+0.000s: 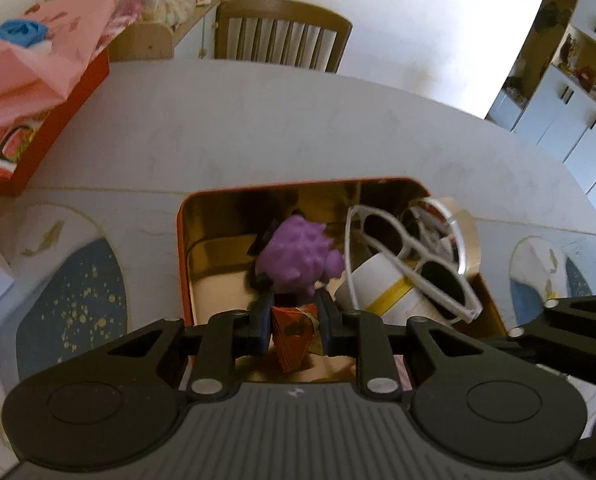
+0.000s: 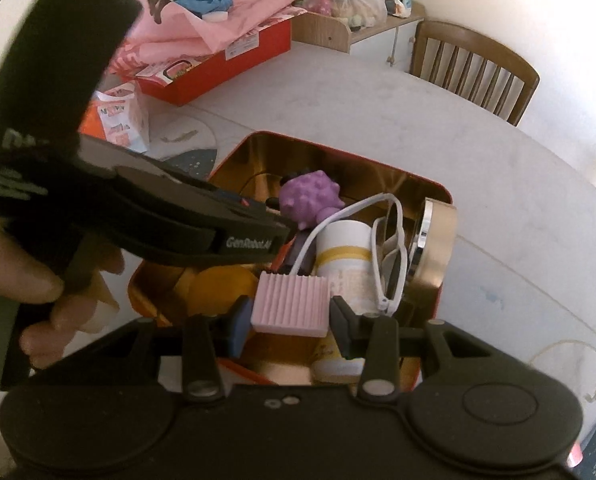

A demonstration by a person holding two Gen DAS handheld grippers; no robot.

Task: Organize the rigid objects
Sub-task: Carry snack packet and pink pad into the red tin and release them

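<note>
A red tin (image 1: pixel 184 240) with a gold inside stands open on the table. In it lie a purple spiky toy (image 1: pixel 298 256), white sunglasses (image 1: pixel 414 256), a white cup with a gold band (image 1: pixel 378 288) and a round gold-sided case (image 1: pixel 468 236). My left gripper (image 1: pixel 294 320) is shut on a small orange-red carton (image 1: pixel 292 340) just above the tin's near part. In the right wrist view my right gripper (image 2: pixel 290 326) is shut on a pink ribbed block (image 2: pixel 290 304), low over the tin (image 2: pixel 418 178) beside the cup (image 2: pixel 344 256). A hand (image 2: pixel 38 280) holds the left tool from the left.
A red box (image 1: pixel 58 120) filled with pink paper sits at the table's far left. A wooden chair (image 1: pixel 282 32) stands behind the table. Blue speckled placemats (image 1: pixel 78 300) lie on either side of the tin. An orange-and-white packet (image 2: pixel 118 120) lies left of the tin.
</note>
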